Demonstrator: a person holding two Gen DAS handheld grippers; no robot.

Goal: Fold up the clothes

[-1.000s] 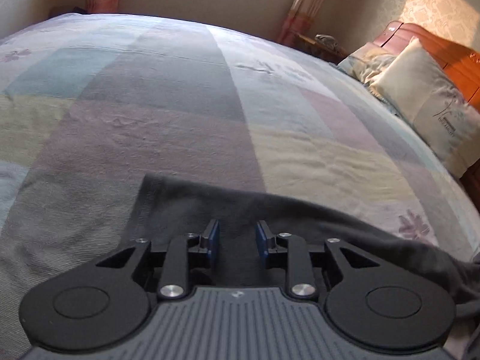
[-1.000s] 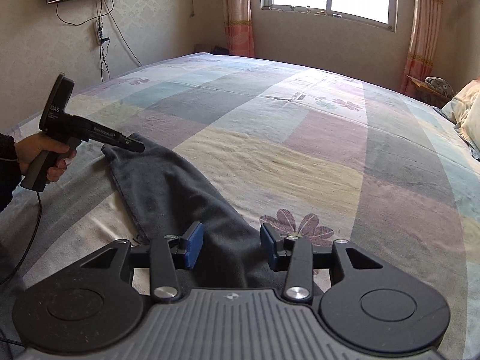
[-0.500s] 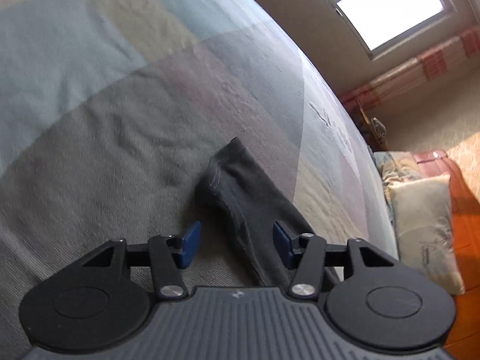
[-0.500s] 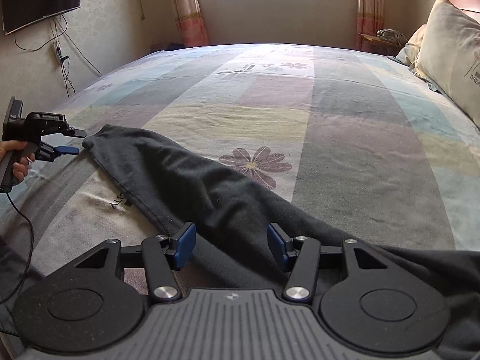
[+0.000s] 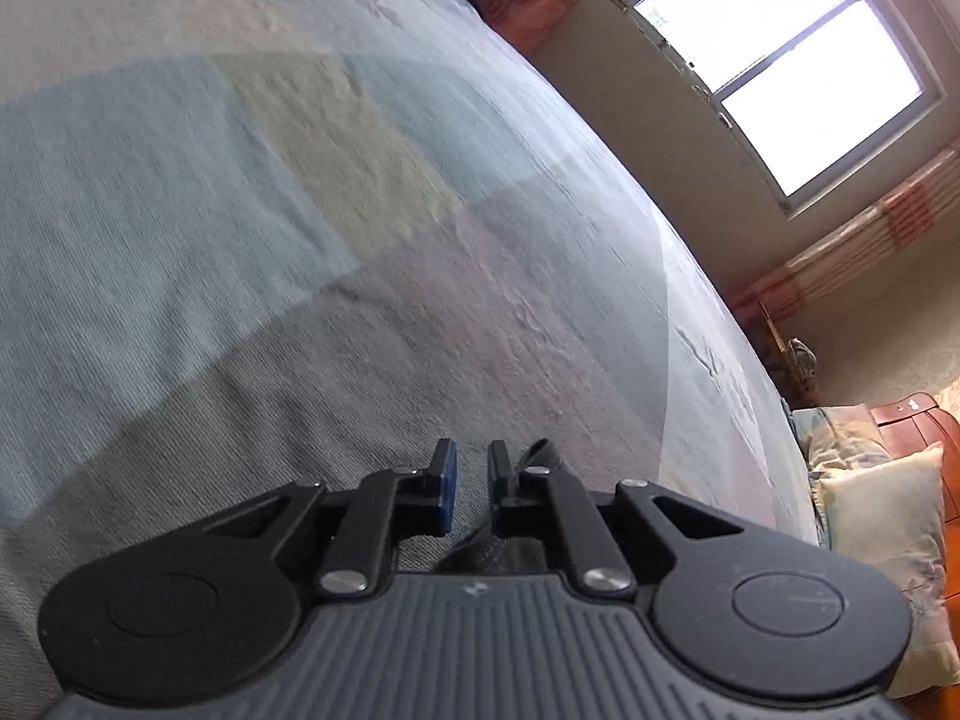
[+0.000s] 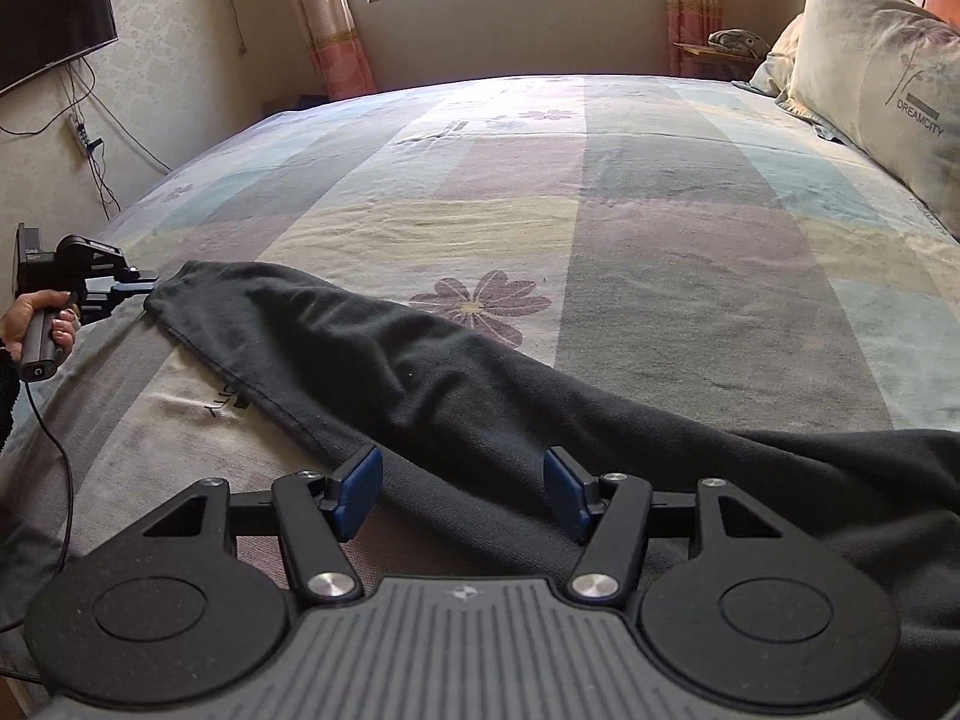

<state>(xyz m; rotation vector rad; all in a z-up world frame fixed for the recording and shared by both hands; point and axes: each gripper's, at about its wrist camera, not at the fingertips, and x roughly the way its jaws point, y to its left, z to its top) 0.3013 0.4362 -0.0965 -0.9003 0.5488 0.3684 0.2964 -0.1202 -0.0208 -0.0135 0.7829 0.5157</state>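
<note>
Dark grey trousers lie stretched across the patchwork bedspread, one leg running from far left of the right gripper down beneath its jaws, which stand wide open just over the cloth. At that leg's far hem the left gripper, held in a hand, meets the fabric edge; whether it pinches the hem is unclear from here. The left wrist view shows its jaws nearly closed with a narrow gap, only a dark scrap of the trousers right of them. Ahead of both jaws the bed is open. Only the right view shows the pillow far right.
</note>
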